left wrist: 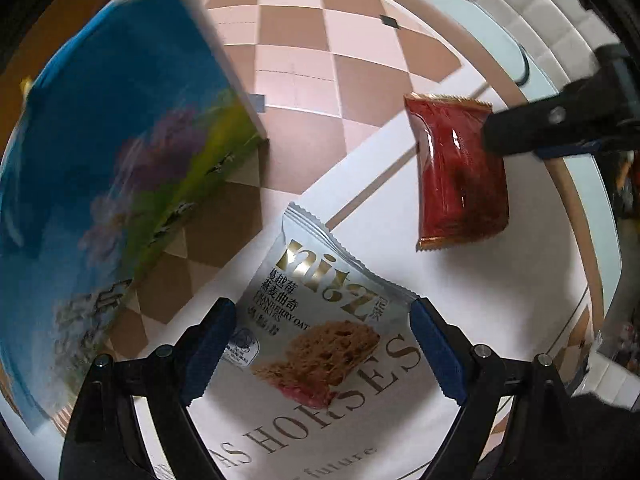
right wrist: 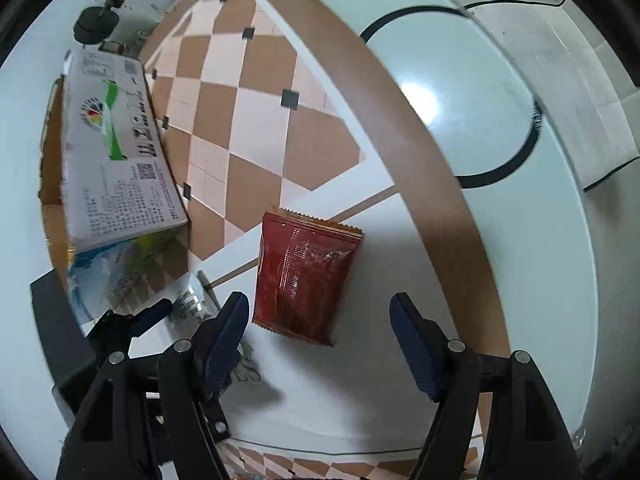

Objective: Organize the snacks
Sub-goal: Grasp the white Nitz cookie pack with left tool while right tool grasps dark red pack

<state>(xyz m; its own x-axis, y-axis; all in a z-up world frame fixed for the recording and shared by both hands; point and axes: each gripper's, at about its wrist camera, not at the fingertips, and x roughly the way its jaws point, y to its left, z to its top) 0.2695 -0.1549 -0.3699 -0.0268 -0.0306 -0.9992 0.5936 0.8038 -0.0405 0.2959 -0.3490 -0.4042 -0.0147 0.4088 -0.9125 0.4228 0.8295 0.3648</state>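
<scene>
Left gripper (left wrist: pixel 322 350) wide open astride cookie packet (left wrist: pixel 320 320); right gripper (right wrist: pixel 320 344) open, empty, near red packet (right wrist: pixel 306 276).

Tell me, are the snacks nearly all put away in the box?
Not yet. Nothing visibly packed: the cookie packet and red packet both lie on the table, outside the box. The left gripper hangs open over the cookies, the right gripper open by the red one. Both still need moving.

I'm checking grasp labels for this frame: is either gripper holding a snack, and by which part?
Neither holds anything. The left gripper is open astride the white cookie packet; the right gripper is open just short of the red packet.
</scene>
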